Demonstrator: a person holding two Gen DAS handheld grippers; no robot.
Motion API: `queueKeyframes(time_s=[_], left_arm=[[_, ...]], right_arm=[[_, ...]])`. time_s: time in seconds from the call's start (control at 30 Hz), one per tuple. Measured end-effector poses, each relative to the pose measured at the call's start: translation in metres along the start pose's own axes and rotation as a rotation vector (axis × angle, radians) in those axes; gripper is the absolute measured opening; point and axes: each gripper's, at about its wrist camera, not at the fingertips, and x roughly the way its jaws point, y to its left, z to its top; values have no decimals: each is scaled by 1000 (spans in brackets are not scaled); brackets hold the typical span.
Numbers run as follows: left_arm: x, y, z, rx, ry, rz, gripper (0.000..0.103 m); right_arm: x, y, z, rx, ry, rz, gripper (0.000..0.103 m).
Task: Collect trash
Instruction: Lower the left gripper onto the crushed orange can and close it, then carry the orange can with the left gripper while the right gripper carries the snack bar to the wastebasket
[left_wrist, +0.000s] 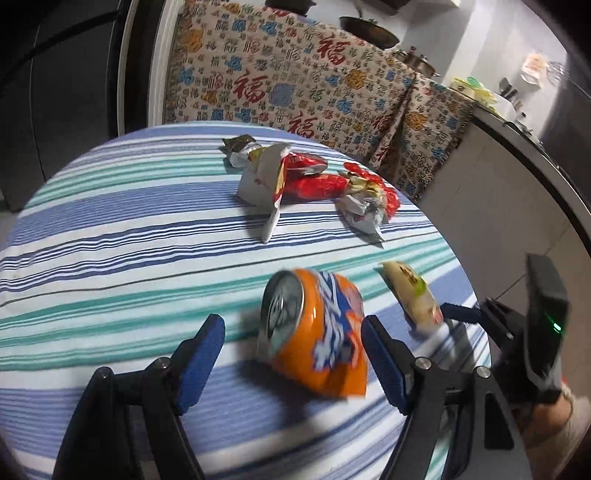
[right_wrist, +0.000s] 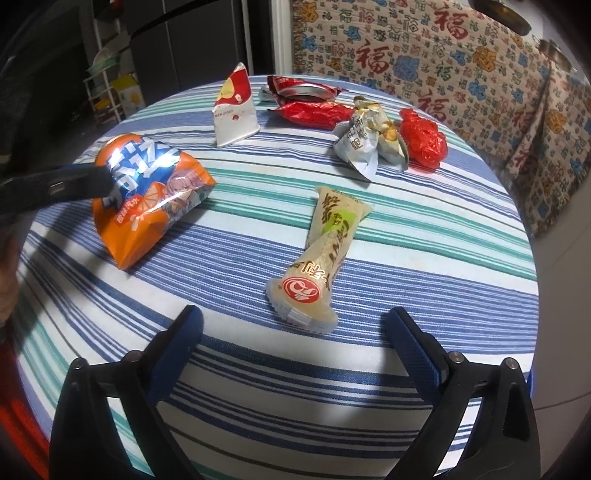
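Note:
A crushed orange can (left_wrist: 314, 332) lies on the striped tablecloth (left_wrist: 110, 258), between the fingers of my left gripper (left_wrist: 293, 354). That gripper is open, and cloth shows between its left pad and the can. In the right wrist view one left finger (right_wrist: 74, 181) reaches across the can (right_wrist: 147, 199). A beige snack wrapper (right_wrist: 321, 251) lies just ahead of my right gripper (right_wrist: 295, 317), which is wide open, its pads clear of the wrapper's near end. The left wrist view shows that wrapper (left_wrist: 413, 295) beside a right finger (left_wrist: 458, 313).
Further back on the round table (right_wrist: 424, 266) lie a white and red carton (right_wrist: 234, 110), red wrappers (right_wrist: 314, 112), a silver crumpled wrapper (right_wrist: 358, 146) and a red crumpled bag (right_wrist: 423, 138). A patterned cloth (right_wrist: 443, 55) hangs behind. A counter with pots (left_wrist: 417, 59) is at right.

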Motion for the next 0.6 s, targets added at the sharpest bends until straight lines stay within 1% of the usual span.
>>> queueKeyframes(time_s=[0.1,0.13,0.17,0.2,0.27,0.33,0.4,0.53,0.57,0.6], left_arm=[[10,3,4,-37,9,-36,76],[10,4,3,-49,8,-42,70],[10,5,3,-56,8,-52,46],[9,5,3,-60,9,-66,46],[3,4,1,-63,-13,-53,43],[-3,2,-1,-59,-31,-19,43],[-8,0,-4,-62,-45,-2,43],[-14,-8,-7,-51,-71,43,42],[-14,-10,-8,-47,-73,50,42],[-15,-13,-9,-42,-75,56,42]], right_arm=[[-9,-9,4,16,-32,6,98],[-11,-14,5,29,-39,12,98],[-15,-20,7,47,-48,21,98],[-16,-23,8,58,-51,24,98],[-19,-30,10,82,-55,34,97],[-19,-36,13,106,-48,47,93],[-16,-38,15,132,-34,68,84],[-7,-36,20,183,-20,131,78],[-3,-34,22,185,-13,138,72],[2,-32,23,182,3,133,55]])
